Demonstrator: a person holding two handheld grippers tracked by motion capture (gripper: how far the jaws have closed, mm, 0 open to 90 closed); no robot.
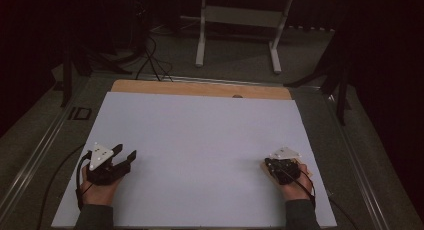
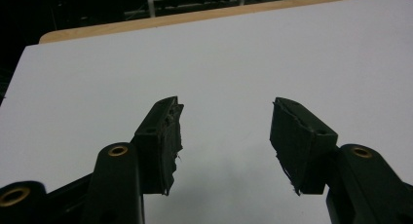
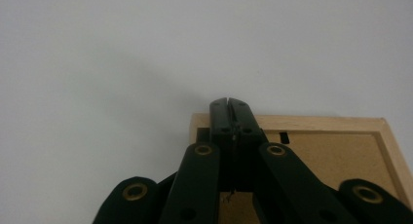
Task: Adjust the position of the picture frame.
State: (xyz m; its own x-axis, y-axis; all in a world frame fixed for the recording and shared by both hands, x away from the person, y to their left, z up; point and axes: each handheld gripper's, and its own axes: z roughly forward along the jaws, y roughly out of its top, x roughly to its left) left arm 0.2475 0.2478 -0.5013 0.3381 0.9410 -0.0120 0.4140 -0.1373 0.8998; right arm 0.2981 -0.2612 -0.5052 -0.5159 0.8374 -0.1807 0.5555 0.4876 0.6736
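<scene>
Keep right tool (image 3: 229, 103), jaws pressed together and seemingly empty, low over flat pale wooden frame (image 3: 336, 151) at white counter's (image 1: 200, 140) right near edge, then open before gripping; left tool (image 2: 225, 131) gapes idle.

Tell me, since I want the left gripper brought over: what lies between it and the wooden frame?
Nothing: in the high view, bare white sheet runs from the left gripper to the wooden frame under the right gripper.
</scene>
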